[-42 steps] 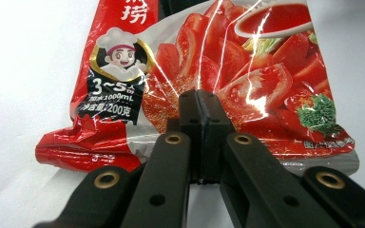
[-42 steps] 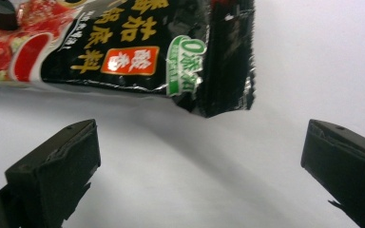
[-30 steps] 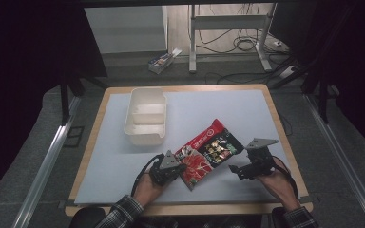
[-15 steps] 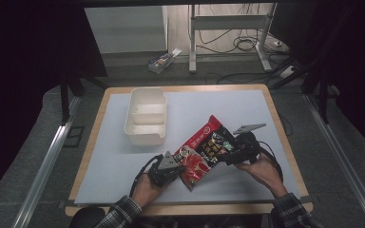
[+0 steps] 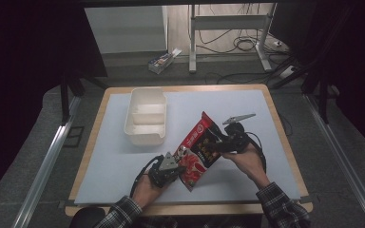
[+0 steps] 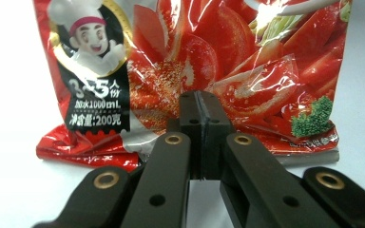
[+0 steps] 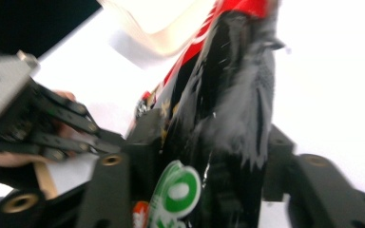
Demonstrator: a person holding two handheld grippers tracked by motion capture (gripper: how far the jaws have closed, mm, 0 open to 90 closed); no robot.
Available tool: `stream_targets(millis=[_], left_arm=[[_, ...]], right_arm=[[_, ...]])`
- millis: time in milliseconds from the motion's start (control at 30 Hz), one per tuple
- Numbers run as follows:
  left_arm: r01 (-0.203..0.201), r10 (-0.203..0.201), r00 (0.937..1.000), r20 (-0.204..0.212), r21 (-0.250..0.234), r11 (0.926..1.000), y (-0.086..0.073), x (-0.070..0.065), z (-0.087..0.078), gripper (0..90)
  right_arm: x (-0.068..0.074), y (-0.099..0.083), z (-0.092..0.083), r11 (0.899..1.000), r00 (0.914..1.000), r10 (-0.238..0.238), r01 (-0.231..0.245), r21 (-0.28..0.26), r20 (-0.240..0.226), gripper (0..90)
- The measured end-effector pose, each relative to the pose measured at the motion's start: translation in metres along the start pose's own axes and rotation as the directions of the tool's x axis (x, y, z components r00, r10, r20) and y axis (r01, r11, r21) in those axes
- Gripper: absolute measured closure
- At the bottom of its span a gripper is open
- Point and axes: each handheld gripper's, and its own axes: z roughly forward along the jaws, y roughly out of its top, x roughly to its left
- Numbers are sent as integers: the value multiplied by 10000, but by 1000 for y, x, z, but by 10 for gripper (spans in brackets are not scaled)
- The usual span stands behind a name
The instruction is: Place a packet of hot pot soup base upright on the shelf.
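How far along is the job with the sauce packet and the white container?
Done: both grippers have hold of the red sauce packet. In hand: left gripper pinches its bottom edge, right gripper straddles its side. Left: packet unopened, white container apparently empty.

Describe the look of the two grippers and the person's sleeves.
Both grippers are black. The left gripper carries a grey three-cornered plate on top and trails a black cable; its linkage arms show brass-coloured rivets and its flat jaws are black. The right gripper also has a grey plate and a black cable looping beside the hand. Both sleeves are dark plaid with pale lines.
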Motion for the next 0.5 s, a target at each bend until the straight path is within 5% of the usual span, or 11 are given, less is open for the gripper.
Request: stream_targets(millis=[167, 500], left_arm=[[-189, 191, 9993, -320, 50, 9998, 3, -2, -5, 830], [-360, 317, 9975, -638, -667, 9971, 5, -10, -17, 531]], right_arm=[[-1, 3, -6, 9985, 9991, 194, -213, -500, -383, 691], [7, 17, -17, 9966, 9993, -260, 237, -790, -284, 720]])
